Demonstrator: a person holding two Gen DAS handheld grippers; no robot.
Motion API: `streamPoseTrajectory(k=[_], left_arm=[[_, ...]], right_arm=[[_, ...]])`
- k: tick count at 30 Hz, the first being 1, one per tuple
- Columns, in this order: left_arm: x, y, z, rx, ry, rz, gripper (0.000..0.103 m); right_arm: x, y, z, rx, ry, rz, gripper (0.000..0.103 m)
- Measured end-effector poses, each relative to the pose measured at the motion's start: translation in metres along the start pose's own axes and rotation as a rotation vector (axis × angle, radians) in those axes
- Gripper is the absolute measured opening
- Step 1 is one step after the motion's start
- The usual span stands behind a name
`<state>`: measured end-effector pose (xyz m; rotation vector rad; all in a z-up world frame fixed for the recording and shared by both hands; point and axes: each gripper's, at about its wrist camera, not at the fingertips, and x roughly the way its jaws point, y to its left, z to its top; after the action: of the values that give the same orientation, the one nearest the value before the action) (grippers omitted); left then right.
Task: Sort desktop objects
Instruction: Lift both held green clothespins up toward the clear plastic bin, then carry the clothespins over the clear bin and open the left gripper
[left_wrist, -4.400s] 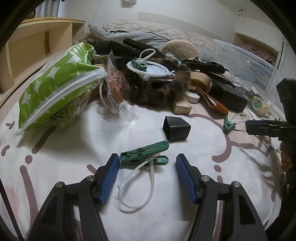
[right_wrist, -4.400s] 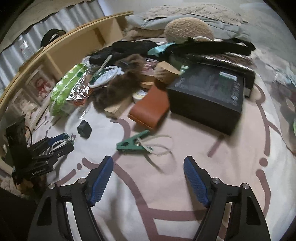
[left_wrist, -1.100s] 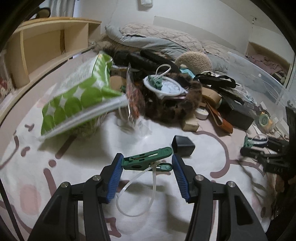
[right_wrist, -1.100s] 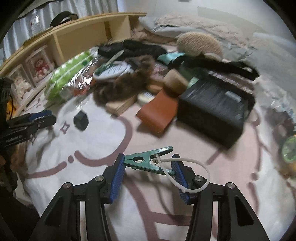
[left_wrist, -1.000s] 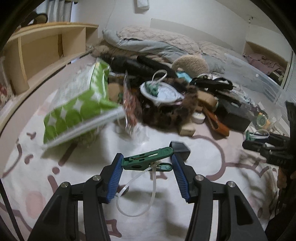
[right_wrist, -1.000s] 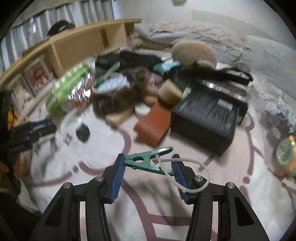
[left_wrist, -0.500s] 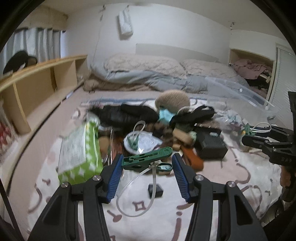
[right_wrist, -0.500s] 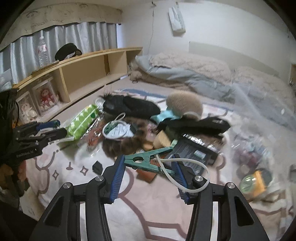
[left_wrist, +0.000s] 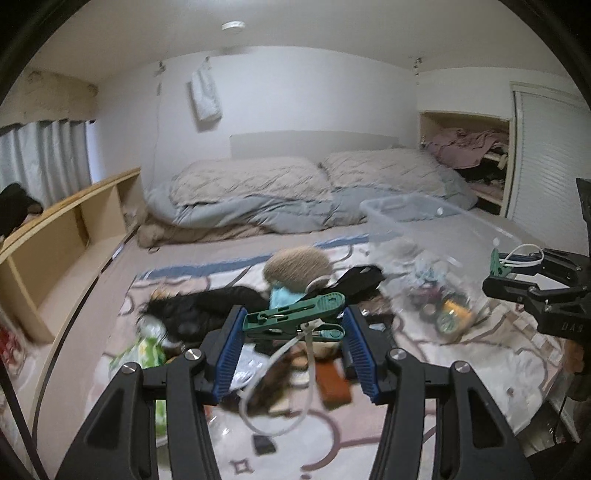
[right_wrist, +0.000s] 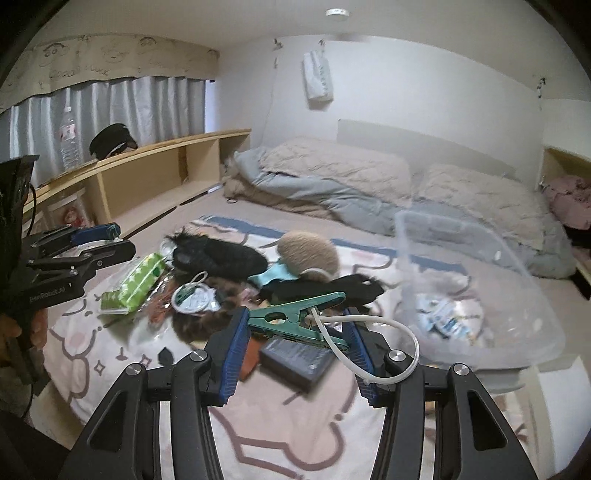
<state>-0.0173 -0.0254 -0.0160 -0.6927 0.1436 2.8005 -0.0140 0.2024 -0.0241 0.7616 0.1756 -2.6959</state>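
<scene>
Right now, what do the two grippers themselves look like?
Both are alike: black angular arms with triangular cut-outs and silver bolts, ending in ribbed blue pads. Left gripper, right gripper. Seen from the side, the left gripper shows pale lettering on its black body, too blurred to read for sure, and a black cable runs near the hand below it.

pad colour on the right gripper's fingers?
Blue, ribbed pads on black arms, clamped on a green clip. Clearest in the right wrist view.
</scene>
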Motion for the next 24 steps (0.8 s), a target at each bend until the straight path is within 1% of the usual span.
streamPoseTrajectory(k=[11,17,21,24], left_arm=[[0.035,-0.046,0.05,0.006,-0.064,-0.121,0.054],[0.061,-0.082,0.083,0.03,-0.114,-0.183,0.054],[0.08,-0.099,0.103,0.024,-0.114,-0.232,0.054],[0.092,-0.113,0.118,0.048,-0.12,-0.244,0.054]], right_arm=[[-0.01,-0.045,0.027,0.0,-0.022,-0.104,0.052],[-0.007,-0.079,0.049,0.024,-0.035,-0.166,0.052],[-0.003,-0.102,0.065,0.054,-0.047,-0.205,0.052],[0.002,-0.119,0.077,0.089,-0.062,-0.223,0.052]])
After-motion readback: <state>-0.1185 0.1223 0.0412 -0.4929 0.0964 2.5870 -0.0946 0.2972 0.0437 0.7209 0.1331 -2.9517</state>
